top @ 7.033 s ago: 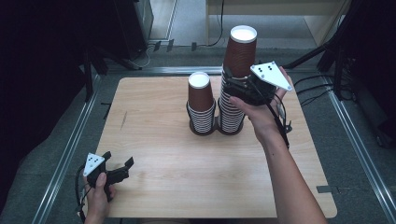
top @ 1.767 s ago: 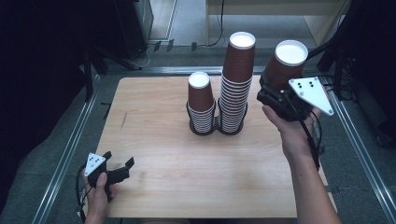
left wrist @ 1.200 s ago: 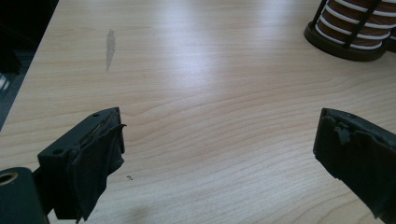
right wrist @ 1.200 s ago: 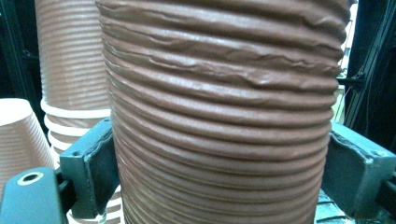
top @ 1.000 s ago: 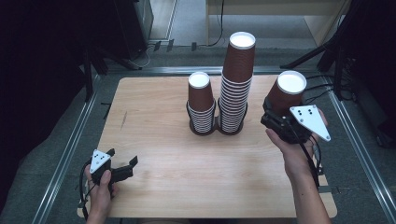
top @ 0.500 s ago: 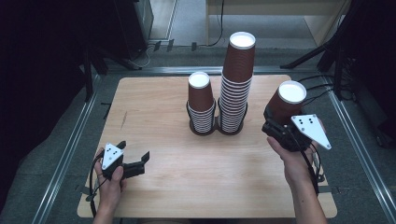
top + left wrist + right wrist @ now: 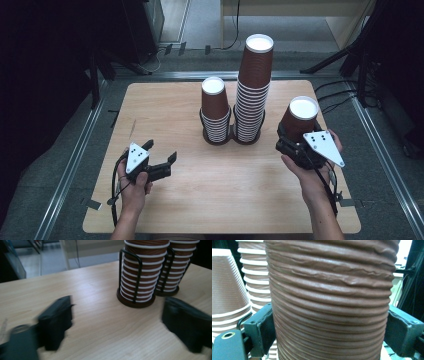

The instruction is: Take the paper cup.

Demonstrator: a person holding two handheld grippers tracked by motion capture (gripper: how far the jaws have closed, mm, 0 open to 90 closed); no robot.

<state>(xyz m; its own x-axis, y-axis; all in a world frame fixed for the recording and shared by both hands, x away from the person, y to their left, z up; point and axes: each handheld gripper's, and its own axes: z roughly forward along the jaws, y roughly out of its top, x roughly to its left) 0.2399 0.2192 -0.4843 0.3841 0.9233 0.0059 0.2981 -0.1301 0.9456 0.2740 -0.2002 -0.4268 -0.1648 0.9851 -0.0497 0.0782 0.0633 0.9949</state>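
My right gripper (image 7: 294, 144) is shut on an upside-down brown ribbed paper cup (image 7: 300, 116), held just above the table's right side. In the right gripper view the cup (image 7: 332, 290) sits pressed between both pads (image 7: 260, 327). Two stacks of the same cups stand in black wire holders at the back middle: a short stack (image 7: 215, 112) and a tall stack (image 7: 254, 90). My left gripper (image 7: 161, 150) hovers over the front left, pointing toward the stacks. Its jaws have just been closing, but they stand apart and blurred, with nothing between them (image 7: 117, 322).
The wooden table (image 7: 180, 200) has bare room across its front and middle. Metal rails run along the floor on both sides. Black stands and cables (image 7: 350, 85) lie beyond the right edge. The near stack's wire holder (image 7: 136, 280) is right in front of the left gripper.
The left hand has risen and moved right, further in over the table. The right hand has brought the cup down and nearer to the table's front.
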